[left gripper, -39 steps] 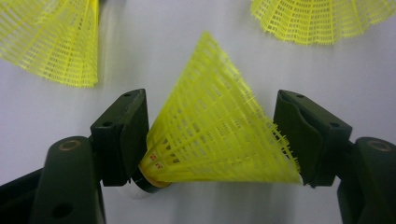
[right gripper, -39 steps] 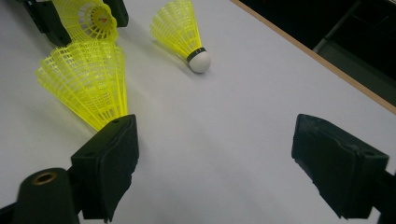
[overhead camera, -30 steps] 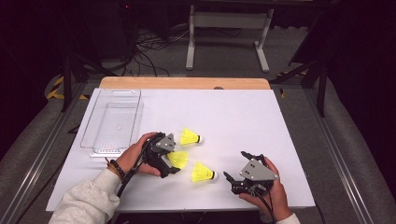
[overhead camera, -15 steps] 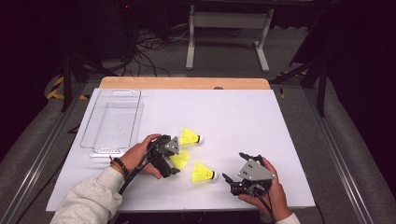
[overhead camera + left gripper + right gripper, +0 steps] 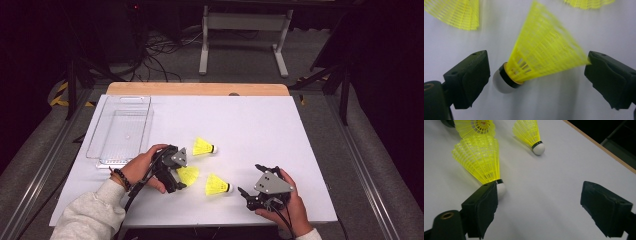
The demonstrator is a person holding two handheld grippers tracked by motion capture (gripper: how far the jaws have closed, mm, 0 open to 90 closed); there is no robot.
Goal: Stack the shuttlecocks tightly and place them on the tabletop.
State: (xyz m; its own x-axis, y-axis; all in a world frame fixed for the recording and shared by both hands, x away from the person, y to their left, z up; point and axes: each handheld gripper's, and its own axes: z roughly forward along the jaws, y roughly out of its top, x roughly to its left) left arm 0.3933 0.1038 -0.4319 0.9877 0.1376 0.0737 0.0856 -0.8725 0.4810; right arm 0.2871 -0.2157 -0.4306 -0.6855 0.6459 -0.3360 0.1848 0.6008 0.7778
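Note:
Three yellow shuttlecocks with white cork tips lie on the white table. My left gripper is open around the middle shuttlecock. In the left gripper view that shuttlecock lies between the spread jaws of the left gripper, cork toward the left jaw and skirt edge near the right one. My right gripper is open just right of the near shuttlecock. In the right gripper view the near shuttlecock's cork sits beside the left jaw of the right gripper. The far shuttlecock lies apart.
A clear plastic tray stands at the table's left side, beyond my left hand. A wooden strip runs along the table's far edge. Cables and a metal stand are on the dark floor behind.
My left gripper has edged a little forward around the middle shuttlecock. The right gripper has shifted slightly left toward the near shuttlecock. The shuttlecocks lie where they were.

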